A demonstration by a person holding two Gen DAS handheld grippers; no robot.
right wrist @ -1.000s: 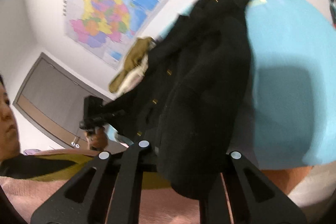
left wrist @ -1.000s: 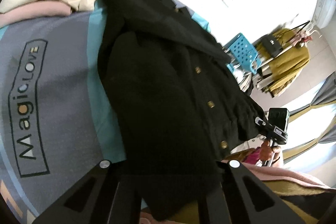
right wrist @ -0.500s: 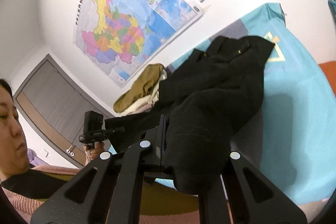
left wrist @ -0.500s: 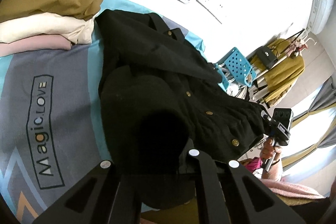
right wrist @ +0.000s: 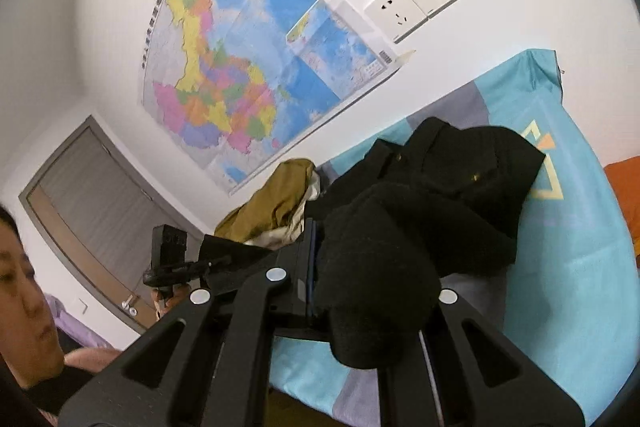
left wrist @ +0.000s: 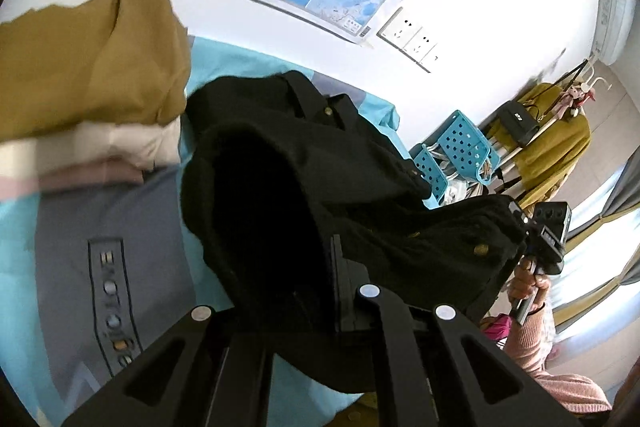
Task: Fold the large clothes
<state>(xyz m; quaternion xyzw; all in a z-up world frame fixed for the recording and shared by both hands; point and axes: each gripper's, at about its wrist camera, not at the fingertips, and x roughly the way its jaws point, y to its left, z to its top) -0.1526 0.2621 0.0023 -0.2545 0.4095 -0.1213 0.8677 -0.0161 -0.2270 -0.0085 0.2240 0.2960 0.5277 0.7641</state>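
- Left gripper [left wrist: 320, 291] is clamped on the black jacket's [left wrist: 304, 163] hem; right gripper [right wrist: 360, 291] pinches its other bottom corner.
- Both corners are raised over the bed [right wrist: 580, 267]; the collar end lies near the far edge.
- Bottom-to-top fold is underway, not laid; folded pile [left wrist: 88, 67] sits beside it.

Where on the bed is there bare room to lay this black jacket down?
Bare bedspread lies right of the jacket, out to the orange edge. A grey lettered patch is bare between the jacket and the folded pile. The wall corner is crowded by that pile. Both tongs, left and right, grip the jacket.
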